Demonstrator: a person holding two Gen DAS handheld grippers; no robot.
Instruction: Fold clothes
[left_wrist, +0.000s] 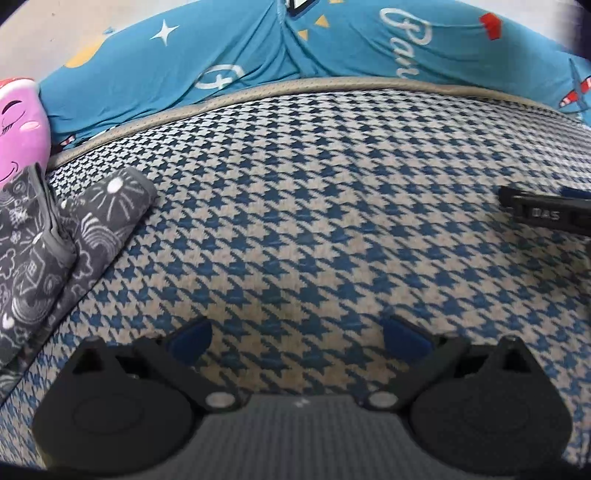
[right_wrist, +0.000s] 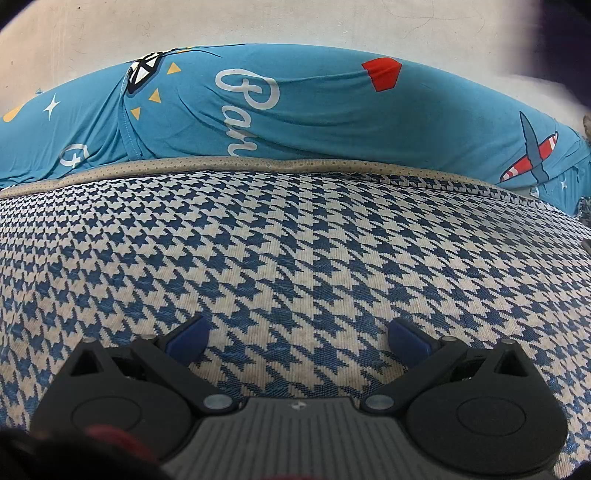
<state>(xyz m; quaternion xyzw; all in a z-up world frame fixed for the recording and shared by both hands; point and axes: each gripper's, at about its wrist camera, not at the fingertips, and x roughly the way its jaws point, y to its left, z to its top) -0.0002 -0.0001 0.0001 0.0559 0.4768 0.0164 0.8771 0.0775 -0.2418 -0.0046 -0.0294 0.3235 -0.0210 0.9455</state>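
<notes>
Fingers of left gripper (left_wrist: 297, 334) and right gripper (right_wrist: 297, 334) spread, empty, over houndstooth mat (left_wrist: 314, 221). Grey printed garment (left_wrist: 55, 251) near left, seemingly folded already. Blue bedding (right_wrist: 314, 122) far; nothing else left visible.

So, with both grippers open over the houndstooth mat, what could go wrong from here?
1. The grey patterned garment lies bunched at the mat's left edge, so the left gripper may pinch several layers at once.
2. The pink plush toy touches that garment and could be dragged along.
3. The right gripper sees no garment, so it may close on the mat.
</notes>
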